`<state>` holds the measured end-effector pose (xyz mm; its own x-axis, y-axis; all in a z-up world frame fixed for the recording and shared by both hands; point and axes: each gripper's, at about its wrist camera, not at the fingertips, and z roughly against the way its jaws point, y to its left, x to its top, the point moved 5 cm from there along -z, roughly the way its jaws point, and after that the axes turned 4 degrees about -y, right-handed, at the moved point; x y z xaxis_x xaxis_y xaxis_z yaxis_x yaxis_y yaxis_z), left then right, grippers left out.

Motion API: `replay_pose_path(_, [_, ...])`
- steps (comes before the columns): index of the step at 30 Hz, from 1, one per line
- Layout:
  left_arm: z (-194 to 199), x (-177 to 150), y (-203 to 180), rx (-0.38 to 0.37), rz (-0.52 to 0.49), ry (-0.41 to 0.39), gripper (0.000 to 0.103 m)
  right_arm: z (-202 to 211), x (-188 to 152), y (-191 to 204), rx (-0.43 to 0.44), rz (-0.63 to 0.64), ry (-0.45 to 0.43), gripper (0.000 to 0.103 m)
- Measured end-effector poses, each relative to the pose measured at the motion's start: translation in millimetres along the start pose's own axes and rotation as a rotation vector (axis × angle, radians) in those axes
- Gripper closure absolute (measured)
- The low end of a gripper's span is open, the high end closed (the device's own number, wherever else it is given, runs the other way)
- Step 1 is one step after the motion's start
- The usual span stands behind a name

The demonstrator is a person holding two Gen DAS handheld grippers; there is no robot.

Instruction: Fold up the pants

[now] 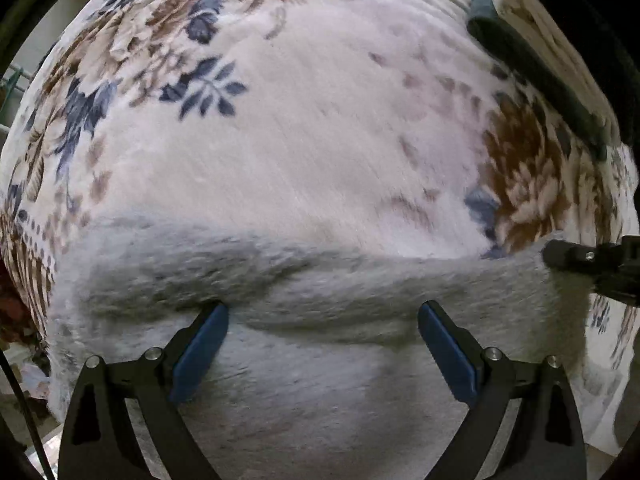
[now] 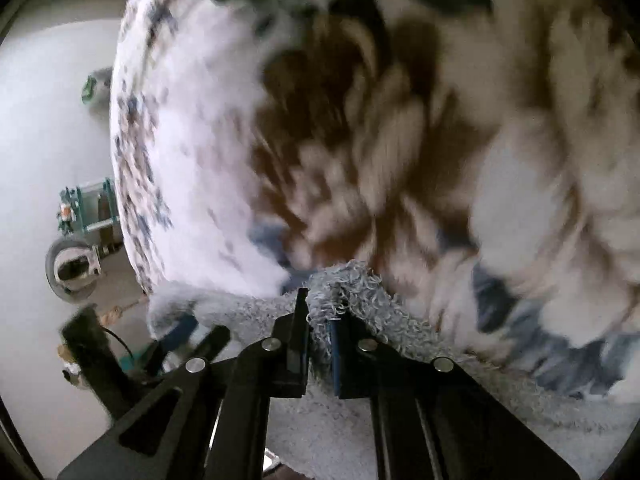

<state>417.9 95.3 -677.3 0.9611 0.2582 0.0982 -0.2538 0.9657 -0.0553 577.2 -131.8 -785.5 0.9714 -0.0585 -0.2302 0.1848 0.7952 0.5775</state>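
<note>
Pants pinched in right gripper; left gripper spread above them.

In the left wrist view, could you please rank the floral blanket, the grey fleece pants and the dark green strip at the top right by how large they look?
1. floral blanket
2. grey fleece pants, though nearness to the camera inflates them
3. dark green strip

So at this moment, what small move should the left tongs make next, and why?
Probably close the left tongs on the grey fleece pants. They stand open over the fabric's rumpled edge, gripping nothing, while the right tongs are already shut on a bunch of it. Both sides need a hold before lifting over the floral blanket.
</note>
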Motion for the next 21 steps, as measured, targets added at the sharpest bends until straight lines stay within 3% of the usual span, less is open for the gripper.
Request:
replay_pose_path(2, [1.2, 5.3, 4.2, 0.005, 0.006, -0.004, 0.006, -6.7, -2.4, -7.5, -0.036, -0.004, 0.047, 0.093])
replay_pose_path(5, [19.9, 12.5, 17.1, -0.042, 0.052, -0.006, 0.006, -13.3, -14.2, -20.3, -0.112, 0.010, 0.126, 0.076])
replay_pose_path(7, [47.7, 10.9, 30.5, -0.078, 0.090, -0.039, 0.006, -3.5, -19.0, -6.9, -0.157, 0.060, 0.089, 0.040])
replay_pose_path(9, [85.3, 3.6, 53.1, -0.102, 0.149, -0.091, 0.006, 15.9, -29.2, 6.7, -0.192, 0.077, 0.005, 0.027])
replay_pose_path(11, [108.6, -5.5, 78.0, -0.088, 0.197, -0.124, 0.006, 38.1, -41.3, 19.1, -0.223, 0.064, -0.094, 0.027])
replay_pose_path(15, [112.2, -14.1, 144.4, -0.010, 0.325, -0.123, 0.006, 51.2, -60.6, 37.1, -0.199, -0.017, -0.165, 0.027])
replay_pose_path(19, [83.9, -27.0, 180.0, -0.058, 0.448, -0.060, 0.006, 13.3, -74.7, 76.2, -0.110, 0.005, -0.074, 0.027])
replay_pose_path(21, [77.3, -40.3, 190.9, -0.105, 0.504, -0.057, 0.006, -12.4, -71.8, 110.7, -0.061, 0.105, -0.014, 0.027])
